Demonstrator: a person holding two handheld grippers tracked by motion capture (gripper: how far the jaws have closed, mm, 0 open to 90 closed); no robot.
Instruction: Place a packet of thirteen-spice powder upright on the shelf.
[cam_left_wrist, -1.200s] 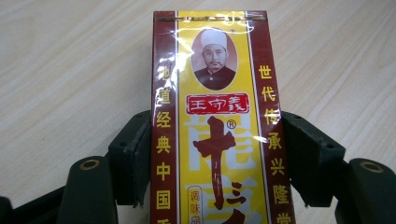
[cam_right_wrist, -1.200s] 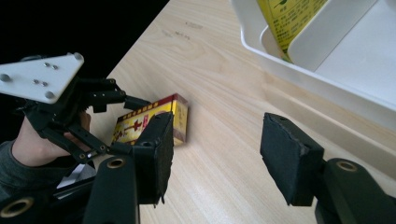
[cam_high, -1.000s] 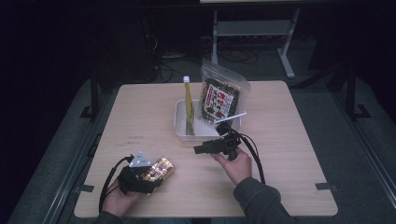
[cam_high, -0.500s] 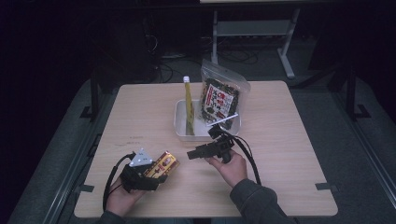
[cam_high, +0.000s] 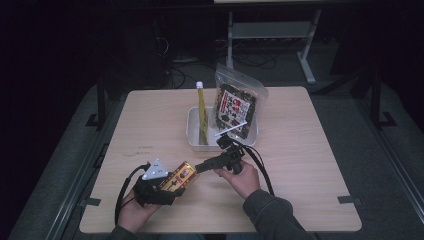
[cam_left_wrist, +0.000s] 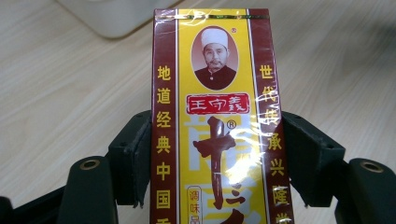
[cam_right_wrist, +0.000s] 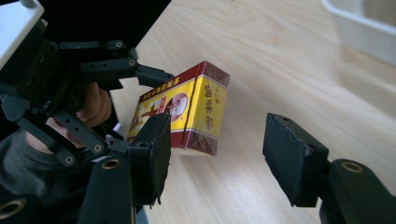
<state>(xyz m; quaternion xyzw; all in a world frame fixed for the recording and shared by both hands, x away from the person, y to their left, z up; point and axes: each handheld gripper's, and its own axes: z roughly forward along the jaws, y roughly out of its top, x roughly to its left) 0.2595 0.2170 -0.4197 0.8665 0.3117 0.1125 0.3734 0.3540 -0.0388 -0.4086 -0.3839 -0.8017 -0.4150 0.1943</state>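
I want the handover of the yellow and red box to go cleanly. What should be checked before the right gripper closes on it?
1. Left gripper clamped on the box: ok, its pads press both long sides in the left gripper view.
2. Right gripper open wide enough: ok, its jaws stand apart with nothing between them.
3. Box end between the right gripper's pads: not ok, it sits ahead of them, nearer one pad.
4. Box free end bare: ok.
5. Tray out of the path: ok, it lies behind on the table.
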